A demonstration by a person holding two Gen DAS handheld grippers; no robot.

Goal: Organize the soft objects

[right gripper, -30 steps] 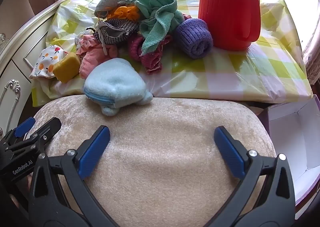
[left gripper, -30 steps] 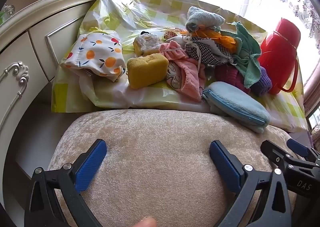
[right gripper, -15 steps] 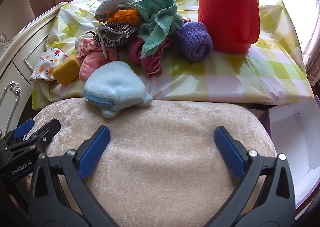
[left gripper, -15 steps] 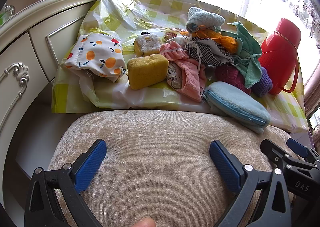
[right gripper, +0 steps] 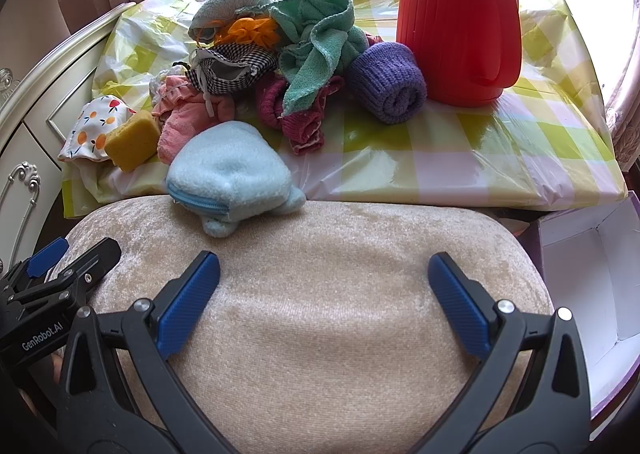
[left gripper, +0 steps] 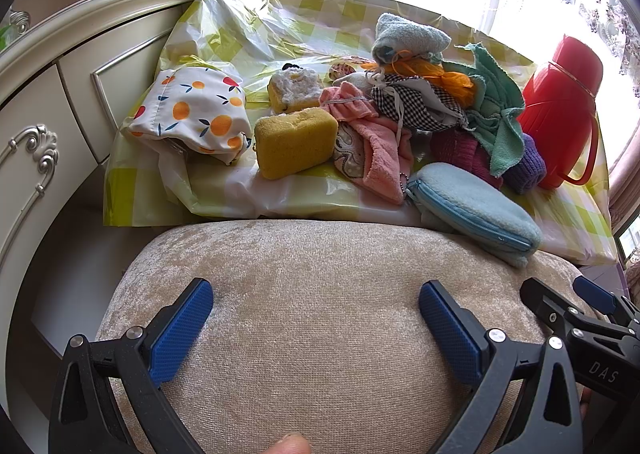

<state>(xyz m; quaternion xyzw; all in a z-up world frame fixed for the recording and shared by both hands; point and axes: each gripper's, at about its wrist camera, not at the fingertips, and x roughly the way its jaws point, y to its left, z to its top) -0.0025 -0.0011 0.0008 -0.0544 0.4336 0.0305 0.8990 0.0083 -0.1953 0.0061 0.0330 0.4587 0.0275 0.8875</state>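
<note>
A heap of soft things lies on the checked plastic tablecloth (left gripper: pixel 248 30): a fruit-print pouch (left gripper: pixel 192 114), a yellow sponge (left gripper: pixel 294 142), a pink cloth (left gripper: pixel 372 150), a checked cloth (left gripper: pixel 416 102), a green towel (right gripper: pixel 320 38), a purple roll (right gripper: pixel 388 86). A light blue plush zip pouch (right gripper: pixel 228 178) lies at the table's front edge, partly on the beige stool (right gripper: pixel 320 294). My left gripper (left gripper: pixel 316 318) and right gripper (right gripper: pixel 324 294) are both open and empty above the stool, short of the heap.
A red thermos jug (right gripper: pixel 460 18) stands at the table's back right. An open white box (right gripper: pixel 592 274) sits low at the right of the stool. A cream carved cabinet (left gripper: pixel 48 102) borders the left. Curtains and a bright window are behind.
</note>
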